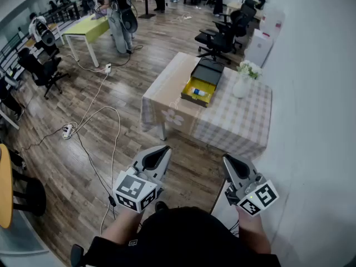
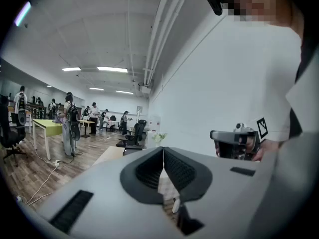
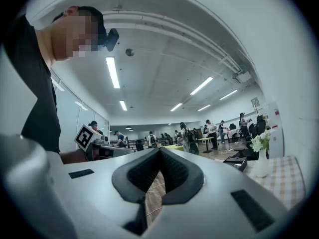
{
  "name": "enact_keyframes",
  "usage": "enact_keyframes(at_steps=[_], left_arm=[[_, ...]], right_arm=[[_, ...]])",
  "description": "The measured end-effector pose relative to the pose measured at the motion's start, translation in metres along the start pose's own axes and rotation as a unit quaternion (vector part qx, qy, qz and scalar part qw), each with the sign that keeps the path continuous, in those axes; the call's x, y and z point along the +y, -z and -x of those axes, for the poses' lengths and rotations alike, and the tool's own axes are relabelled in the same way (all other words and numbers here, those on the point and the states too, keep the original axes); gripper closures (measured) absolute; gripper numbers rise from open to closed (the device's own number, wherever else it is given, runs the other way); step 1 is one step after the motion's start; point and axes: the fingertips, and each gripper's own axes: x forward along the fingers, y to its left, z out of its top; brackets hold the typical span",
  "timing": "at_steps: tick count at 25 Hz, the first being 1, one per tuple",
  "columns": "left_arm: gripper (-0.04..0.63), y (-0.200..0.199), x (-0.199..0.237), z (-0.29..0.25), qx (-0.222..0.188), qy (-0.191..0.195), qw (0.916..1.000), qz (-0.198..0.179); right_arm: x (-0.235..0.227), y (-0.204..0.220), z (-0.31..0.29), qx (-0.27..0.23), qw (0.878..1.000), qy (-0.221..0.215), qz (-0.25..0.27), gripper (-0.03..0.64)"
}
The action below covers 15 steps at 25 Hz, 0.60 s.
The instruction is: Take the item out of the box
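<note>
Pointing forward close to the person's body, the left gripper (image 1: 164, 150) has its jaws pressed together with nothing between them. The right gripper (image 1: 227, 160) beside it is closed and empty too. Far ahead of both, the box (image 1: 209, 71) sits open on the table (image 1: 239, 124) with the item (image 1: 200, 92) inside.

There are two grippers, a left gripper (image 1: 161, 152) and a right gripper (image 1: 229, 161). One table with a checked cloth (image 1: 239, 121) carries one open box (image 1: 208, 71) and one vase of white flowers (image 1: 243, 83). One blue-and-white item (image 1: 200, 92) lies in the box. There are three black chairs: two beyond that table (image 1: 214, 42) (image 1: 243, 16) and one at the left (image 1: 41, 68). One green table (image 1: 89, 29) stands farther back, and two power strips (image 1: 108, 67) (image 1: 67, 129) lie on the floor. At least four people (image 1: 119, 18) stand in the background.
</note>
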Motion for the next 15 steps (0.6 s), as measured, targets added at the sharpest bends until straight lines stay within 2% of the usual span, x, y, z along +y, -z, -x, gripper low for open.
enact_keyframes(at_steps=[9,15], left_arm=[[0.58,0.0,0.014,0.009,0.0,0.0,1.0,0.002],[0.58,0.004,0.03,0.022,-0.002,-0.005,0.9999,0.013]], right_arm=[[0.009,0.002,-0.016,0.001,1.0,-0.005,-0.005,0.581],[0.018,0.014,-0.033,0.022,1.0,-0.01,-0.005,0.58]])
